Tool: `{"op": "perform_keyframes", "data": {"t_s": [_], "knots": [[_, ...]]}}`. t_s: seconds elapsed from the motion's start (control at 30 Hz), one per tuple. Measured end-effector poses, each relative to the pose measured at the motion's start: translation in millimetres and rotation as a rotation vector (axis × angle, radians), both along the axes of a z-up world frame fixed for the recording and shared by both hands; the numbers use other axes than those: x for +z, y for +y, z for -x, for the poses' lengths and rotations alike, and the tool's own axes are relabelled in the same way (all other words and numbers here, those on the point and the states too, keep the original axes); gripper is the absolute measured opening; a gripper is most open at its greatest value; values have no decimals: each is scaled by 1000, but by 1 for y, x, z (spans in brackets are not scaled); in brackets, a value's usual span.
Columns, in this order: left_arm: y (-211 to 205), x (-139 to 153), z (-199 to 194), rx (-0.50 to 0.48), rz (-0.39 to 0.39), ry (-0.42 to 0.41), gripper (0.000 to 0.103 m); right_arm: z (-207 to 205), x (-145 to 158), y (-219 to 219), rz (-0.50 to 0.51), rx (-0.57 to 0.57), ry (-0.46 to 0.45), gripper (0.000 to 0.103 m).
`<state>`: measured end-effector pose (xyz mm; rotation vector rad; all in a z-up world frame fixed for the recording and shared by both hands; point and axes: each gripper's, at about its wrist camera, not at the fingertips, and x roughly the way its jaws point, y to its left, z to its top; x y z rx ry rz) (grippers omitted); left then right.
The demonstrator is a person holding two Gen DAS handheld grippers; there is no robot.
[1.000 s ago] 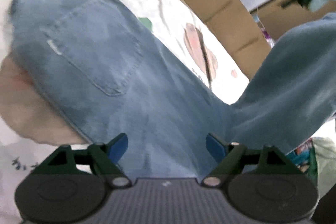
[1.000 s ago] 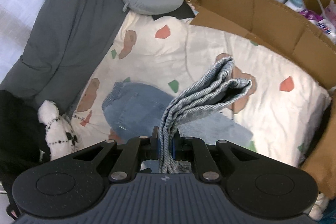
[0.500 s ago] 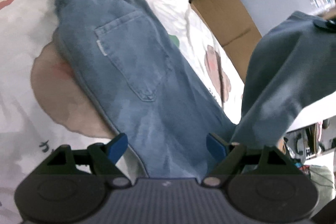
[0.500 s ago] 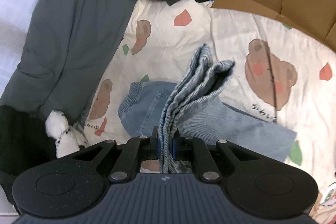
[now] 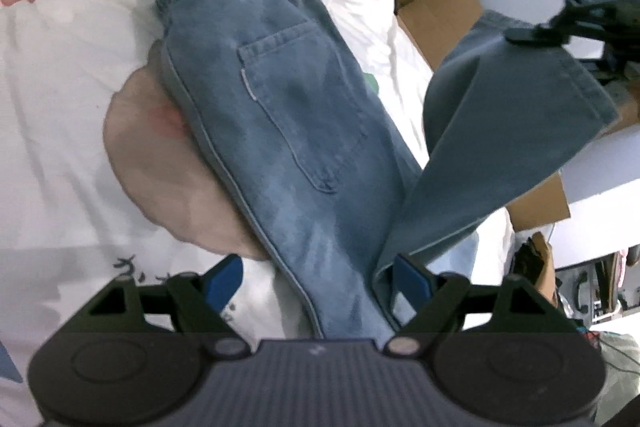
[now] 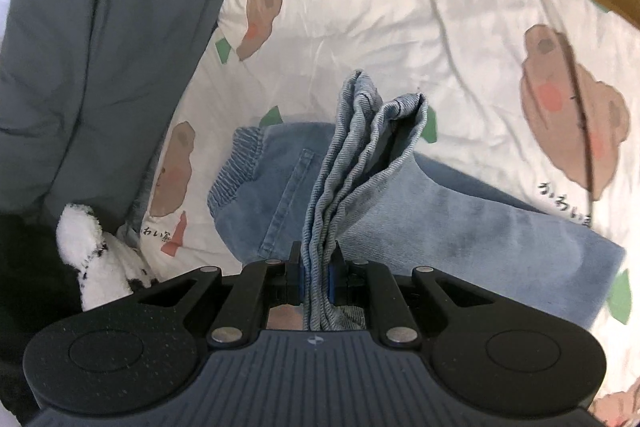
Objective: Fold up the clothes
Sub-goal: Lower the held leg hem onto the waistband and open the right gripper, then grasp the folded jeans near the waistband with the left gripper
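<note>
left gripper released | right gripper grasping jeans hem | bedsheet beneath

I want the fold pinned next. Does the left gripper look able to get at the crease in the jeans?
Probably yes. The left gripper is open with the jeans lying right under it, and the leg end that the right gripper holds up rises just beside its right finger. Nothing covers the crease.
</note>
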<state>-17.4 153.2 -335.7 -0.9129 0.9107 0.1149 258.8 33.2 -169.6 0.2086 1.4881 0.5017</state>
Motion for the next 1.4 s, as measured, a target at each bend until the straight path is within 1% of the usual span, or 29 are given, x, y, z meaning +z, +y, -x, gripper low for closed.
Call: {"op": "perform_keyframes", "data": {"t_s": [0.27, 0.4, 0.6, 0.67, 0.7, 0.73, 0.77, 0.83, 0.9, 0.97, 1.03, 1.07, 1.27, 1.4], "knots": [[11, 1, -1, 48, -34, -35, 84, -14, -41, 31, -8, -16, 32, 10], [17, 0, -8, 93, -57, -45, 84, -24, -61, 42, -7, -7, 46, 10], [28, 4, -22, 150, -99, -97, 84, -38, -102, 59, -18, 12, 94, 11], [32, 5, -27, 174, -107, -116, 84, -41, -116, 68, -27, 36, 114, 14], [33, 6, -29, 182, -112, -125, 84, -43, -123, 73, -30, 47, 127, 18], [34, 6, -32, 189, -116, -133, 84, -44, -129, 77, -34, 58, 140, 25], [34, 6, -34, 198, -123, -140, 84, -45, -134, 81, -39, 68, 154, 28], [35, 5, -37, 215, -131, -146, 84, -48, -142, 88, -56, 86, 183, 41], [36, 5, -39, 229, -136, -151, 84, -51, -142, 91, -82, 101, 205, 51], [36, 6, -39, 229, -137, -158, 84, -54, -135, 93, -109, 120, 211, 55], [34, 7, -38, 222, -145, -170, 84, -57, -128, 94, -137, 140, 216, 63], [34, 7, -39, 222, -148, -172, 85, -58, -123, 93, -151, 149, 210, 65], [40, -2, -40, 245, -146, -161, 85, -67, -92, 74, -220, 204, 134, 67], [44, -5, -43, 251, -144, -173, 84, -66, -81, 54, -223, 268, 67, 67]]}}
